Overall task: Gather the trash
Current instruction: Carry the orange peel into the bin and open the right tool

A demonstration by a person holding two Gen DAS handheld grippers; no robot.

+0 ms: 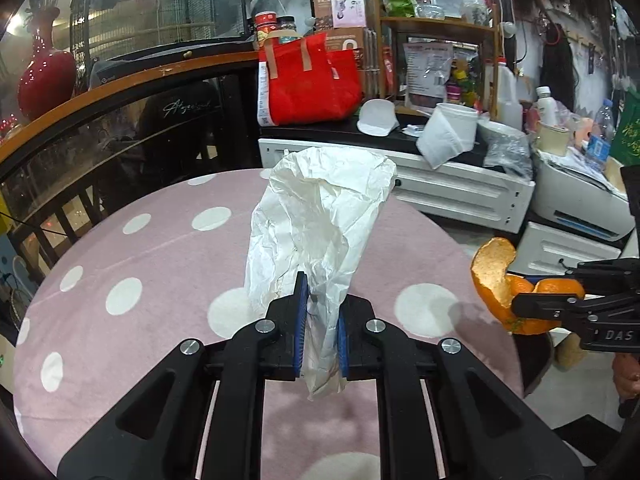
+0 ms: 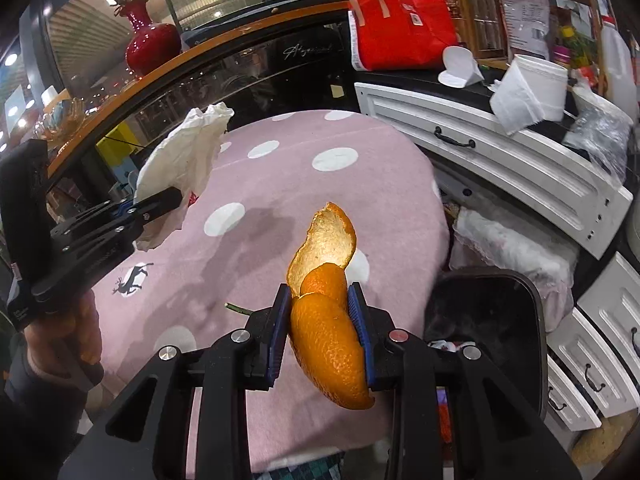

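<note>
My left gripper (image 1: pixel 320 320) is shut on a crumpled white paper wrapper (image 1: pixel 316 224) and holds it above the round pink table (image 1: pixel 160 280) with white dots. The wrapper also shows in the right wrist view (image 2: pixel 184 160), at the left, in the left gripper (image 2: pixel 160 204). My right gripper (image 2: pixel 320 320) is shut on a curled orange peel (image 2: pixel 328 320) and holds it above the table's right edge (image 2: pixel 400 184). The peel also shows at the right of the left wrist view (image 1: pixel 504 284), in the right gripper (image 1: pixel 532 304).
A black bin (image 2: pixel 492 320) stands on the floor to the right of the table. White drawer units (image 2: pixel 500 160) with clutter stand beyond it. A red bag (image 1: pixel 312 80), a tissue roll (image 1: pixel 452 132) and a curved wooden rail (image 1: pixel 120 84) lie behind the table.
</note>
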